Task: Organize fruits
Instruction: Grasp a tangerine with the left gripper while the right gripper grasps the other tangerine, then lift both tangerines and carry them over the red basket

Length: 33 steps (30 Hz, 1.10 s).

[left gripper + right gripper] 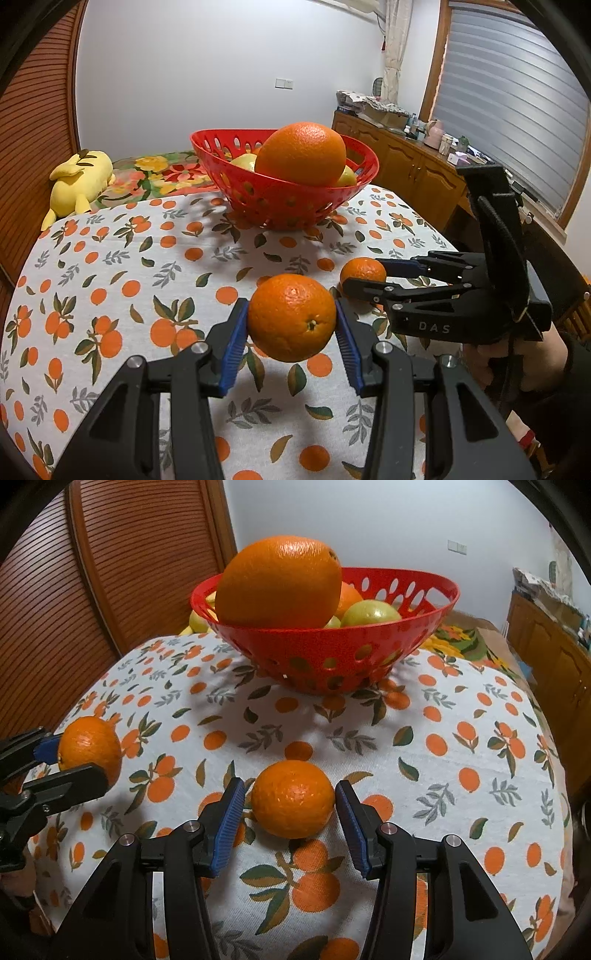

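My left gripper [291, 325] is shut on an orange [291, 317], held just above the orange-patterned tablecloth [110, 266]; the same orange shows at the left in the right wrist view [90, 746]. My right gripper [290, 812] is open around a smaller orange [293, 799] that rests on the cloth, with a gap on both sides; this orange also shows in the left wrist view [363, 273]. A red perforated basket [291, 199] stands at the table's far side, holding a large orange [301, 153] and yellow-green fruits [369, 613].
A yellow plush toy [79, 182] lies on a floral cover beyond the table's far left. A wooden cabinet [413, 166] with clutter stands at the right under a window. A wooden slatted door [92, 583] is on the left.
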### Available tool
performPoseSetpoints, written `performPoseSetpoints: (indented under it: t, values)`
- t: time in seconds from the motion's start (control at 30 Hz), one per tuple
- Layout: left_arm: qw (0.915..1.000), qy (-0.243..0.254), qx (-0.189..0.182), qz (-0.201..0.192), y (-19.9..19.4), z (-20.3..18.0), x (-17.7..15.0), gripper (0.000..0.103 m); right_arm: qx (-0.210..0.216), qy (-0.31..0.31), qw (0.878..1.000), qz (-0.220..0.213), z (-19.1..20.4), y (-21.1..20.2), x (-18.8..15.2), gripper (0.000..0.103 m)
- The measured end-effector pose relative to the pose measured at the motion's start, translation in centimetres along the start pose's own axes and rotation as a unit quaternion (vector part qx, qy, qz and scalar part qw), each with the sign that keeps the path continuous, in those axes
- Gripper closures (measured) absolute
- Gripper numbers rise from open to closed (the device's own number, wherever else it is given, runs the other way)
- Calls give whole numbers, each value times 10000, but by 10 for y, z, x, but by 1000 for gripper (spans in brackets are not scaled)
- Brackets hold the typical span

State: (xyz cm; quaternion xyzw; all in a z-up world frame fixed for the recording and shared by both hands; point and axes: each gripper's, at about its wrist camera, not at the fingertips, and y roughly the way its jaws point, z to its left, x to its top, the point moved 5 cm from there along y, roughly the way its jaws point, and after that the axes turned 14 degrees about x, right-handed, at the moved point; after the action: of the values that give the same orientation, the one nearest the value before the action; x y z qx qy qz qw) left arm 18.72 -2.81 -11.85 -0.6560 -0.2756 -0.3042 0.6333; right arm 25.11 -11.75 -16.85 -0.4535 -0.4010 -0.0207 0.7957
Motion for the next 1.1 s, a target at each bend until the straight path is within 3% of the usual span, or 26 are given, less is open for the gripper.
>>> performPoseSetpoints:
  t: [0.27,0.33,0.5,1.1]
  values:
    - [10000,-23,6,16,1,1,-3,59,-57,1,10000,77,-2,6,-2,51]
    - [10000,-29,5,21,1,1,-3,59,-64,-42,9999,101,-2,7,-2,57]
    - [10000,-23,13,1,0,1,-3,59,-85,-144,9998,90,3,5,-2,58]
    - [9990,15,129,-428,-21,9,36,59,-37,-452,9963,-735,21,-70,41,58]
